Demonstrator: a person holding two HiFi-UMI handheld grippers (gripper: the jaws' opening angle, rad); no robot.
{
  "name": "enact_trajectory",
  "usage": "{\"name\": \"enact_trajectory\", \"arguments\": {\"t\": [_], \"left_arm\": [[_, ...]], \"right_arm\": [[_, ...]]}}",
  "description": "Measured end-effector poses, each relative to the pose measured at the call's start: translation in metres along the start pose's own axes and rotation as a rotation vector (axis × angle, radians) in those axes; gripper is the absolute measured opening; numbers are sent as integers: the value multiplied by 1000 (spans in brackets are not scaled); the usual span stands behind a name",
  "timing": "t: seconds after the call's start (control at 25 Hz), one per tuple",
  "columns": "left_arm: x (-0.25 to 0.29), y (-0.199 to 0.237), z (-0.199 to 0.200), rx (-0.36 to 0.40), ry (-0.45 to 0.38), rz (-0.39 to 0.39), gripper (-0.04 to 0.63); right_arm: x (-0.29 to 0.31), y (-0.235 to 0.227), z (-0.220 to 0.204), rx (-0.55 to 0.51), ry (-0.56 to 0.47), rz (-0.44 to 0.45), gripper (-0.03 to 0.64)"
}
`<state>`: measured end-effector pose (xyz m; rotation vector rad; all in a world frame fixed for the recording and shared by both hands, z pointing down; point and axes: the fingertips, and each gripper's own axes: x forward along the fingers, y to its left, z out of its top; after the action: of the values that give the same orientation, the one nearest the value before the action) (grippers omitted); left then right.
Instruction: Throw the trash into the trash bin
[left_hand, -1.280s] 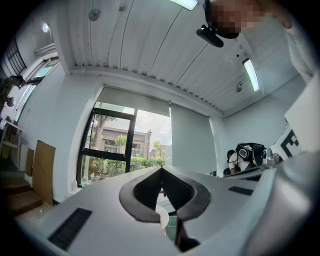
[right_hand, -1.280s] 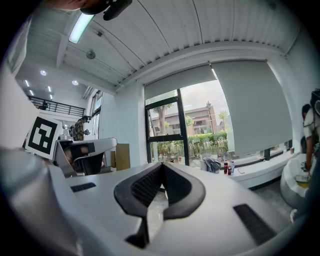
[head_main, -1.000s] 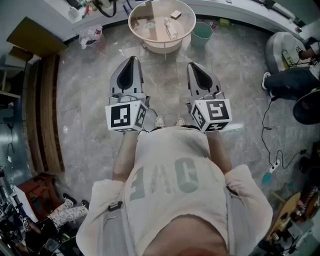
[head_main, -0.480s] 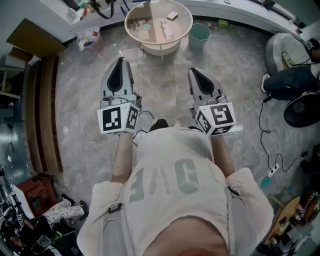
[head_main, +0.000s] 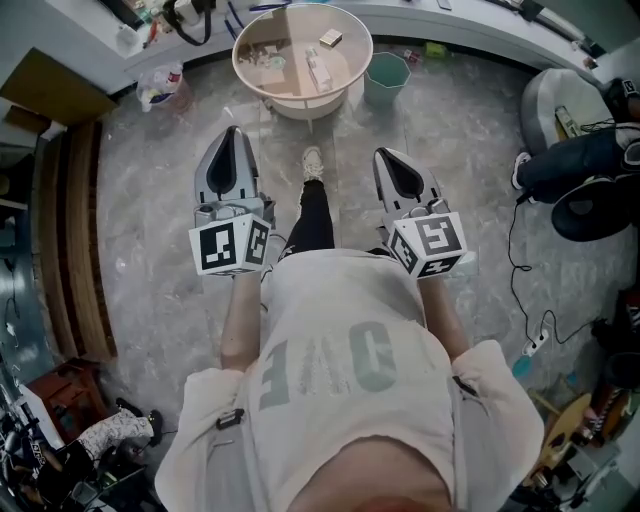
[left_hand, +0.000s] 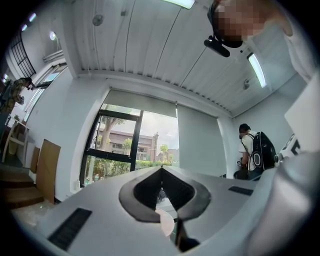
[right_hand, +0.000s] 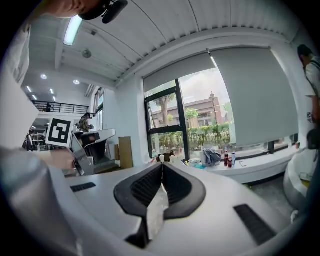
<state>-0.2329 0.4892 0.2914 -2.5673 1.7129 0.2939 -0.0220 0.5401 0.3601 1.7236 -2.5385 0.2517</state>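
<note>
While the shirt (head_main: 340, 350) print reads "OVE" upside down, both forearms reach forward. Left gripper (head_main: 232, 132) and right gripper (head_main: 384, 154) sit side by side, each with jaws clenched tip to tip. Trash (head_main: 318, 68) lies on the round table (head_main: 250, 75). The green trash bin (head_main: 386, 82) stands just beside it.

Teal bin (head_main: 386, 80), beige round table (head_main: 285, 30), grey marbled floor (head_main: 160, 200).
</note>
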Motion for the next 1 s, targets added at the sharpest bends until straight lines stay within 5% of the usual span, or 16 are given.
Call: {"name": "enact_trajectory", "arguments": {"t": [0.4, 1.0], "left_arm": [[160, 49, -46, -34, -16, -50, 11], [455, 155, -40, 71, -39, -130, 11]], "right_arm": [[136, -62, 12, -72, 18, -68, 14], [430, -176, 114, -40, 4, -132, 14]]}}
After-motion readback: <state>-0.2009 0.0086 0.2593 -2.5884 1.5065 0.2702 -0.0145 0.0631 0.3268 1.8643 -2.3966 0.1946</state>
